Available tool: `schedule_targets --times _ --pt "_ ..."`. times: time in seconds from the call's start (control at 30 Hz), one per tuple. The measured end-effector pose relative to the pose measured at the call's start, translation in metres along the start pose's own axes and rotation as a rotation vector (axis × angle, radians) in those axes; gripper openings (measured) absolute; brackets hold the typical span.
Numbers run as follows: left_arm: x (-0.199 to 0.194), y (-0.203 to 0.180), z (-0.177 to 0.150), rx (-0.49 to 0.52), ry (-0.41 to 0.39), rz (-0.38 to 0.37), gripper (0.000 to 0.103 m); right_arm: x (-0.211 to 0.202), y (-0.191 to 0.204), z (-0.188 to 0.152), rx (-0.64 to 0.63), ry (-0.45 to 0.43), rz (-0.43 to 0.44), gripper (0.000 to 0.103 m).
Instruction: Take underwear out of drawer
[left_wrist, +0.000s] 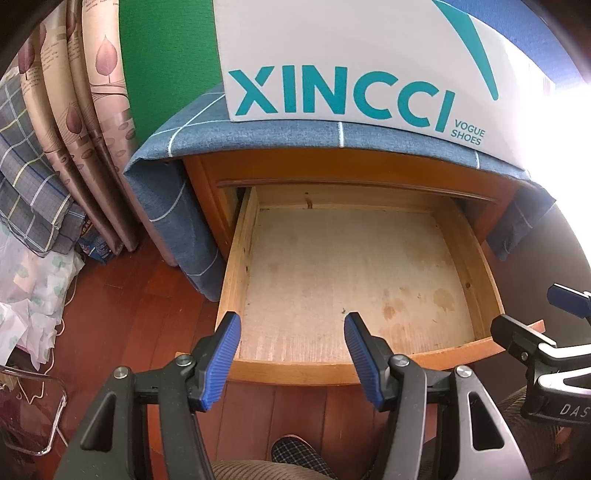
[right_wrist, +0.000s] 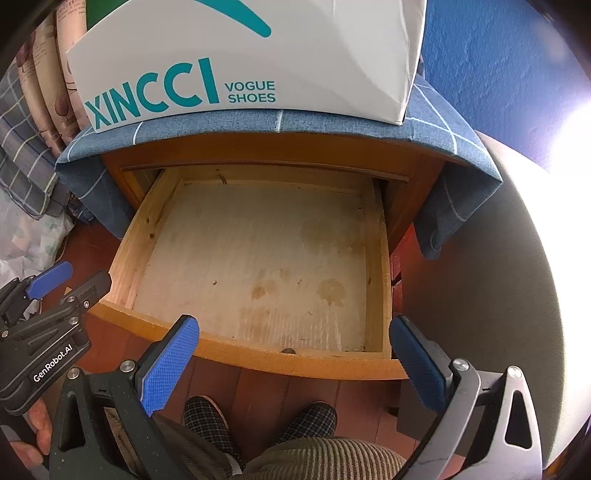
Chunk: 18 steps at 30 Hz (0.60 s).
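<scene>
We see the drawer (left_wrist: 236, 266) pulled out in the middle of the frame — only its bare stained bottom shows, and no underwear is visible. The left gripper (left_wrist: 291, 354) and the right gripper (right_wrist: 295, 365) hover at the lower edge — fingers apart, holding nothing.

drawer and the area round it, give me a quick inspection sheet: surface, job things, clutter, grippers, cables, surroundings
surface: drawer pulled open, its stained floor bare.
job's things: underwear: nothing seen in either view.
clutter: white shoe box on the blue checked cloth covering the cabinet top.
grippers: left gripper open, empty, above the drawer's front edge; right gripper open, empty, also at the front edge.
cables: thin white cord on the floor at left.
surroundings: wooden floor, patterned curtain, crumpled plastic bag, plaid slippers.
</scene>
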<state>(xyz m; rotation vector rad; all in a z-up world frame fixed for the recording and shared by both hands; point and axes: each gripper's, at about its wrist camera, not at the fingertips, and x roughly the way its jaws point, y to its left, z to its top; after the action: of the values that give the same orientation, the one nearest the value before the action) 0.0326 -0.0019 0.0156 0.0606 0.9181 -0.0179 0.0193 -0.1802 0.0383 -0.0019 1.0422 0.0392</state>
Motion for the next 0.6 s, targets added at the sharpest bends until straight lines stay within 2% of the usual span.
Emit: schedule_targets --times 0.6 --pt "0.0002 0.0001 -0.0002 0.007 -0.002 -0.014 0.06 0.002 0.0022 -0.0005 -0.011 0.006 -0.01 0.102"
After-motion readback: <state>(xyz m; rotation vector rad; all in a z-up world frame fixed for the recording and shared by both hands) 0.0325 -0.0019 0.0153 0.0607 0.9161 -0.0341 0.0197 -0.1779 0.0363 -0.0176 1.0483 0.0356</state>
